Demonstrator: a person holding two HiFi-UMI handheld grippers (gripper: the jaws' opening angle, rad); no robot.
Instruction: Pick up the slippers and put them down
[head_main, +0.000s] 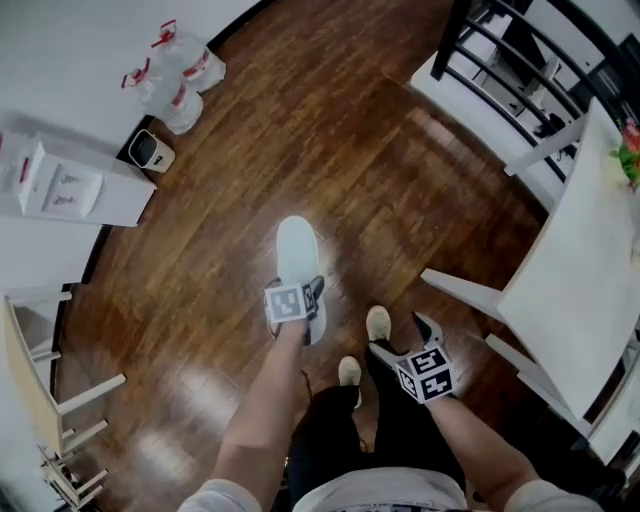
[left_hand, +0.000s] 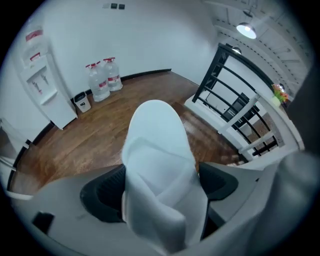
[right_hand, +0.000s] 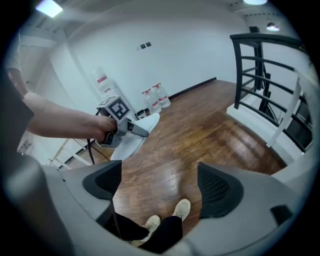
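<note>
We hold one white slipper in the left gripper. Its jaws are pressed in on the slipper from both sides and squeeze the near end into a fold, while the rest of the sole sticks straight out ahead of the gripper. The right gripper view shows that slipper out in the air at the end of our left arm, clear of the wood floor. The right gripper hangs to the right of the left one and nearer our body. Its jaws stand wide apart with nothing between them — through the gap we see only the floor and our two pale shoes below. Well ahead of the left gripper and off to its left, water bottles stand by the white wall. A dark railing stands far ahead of the right gripper, on its right.
</note>
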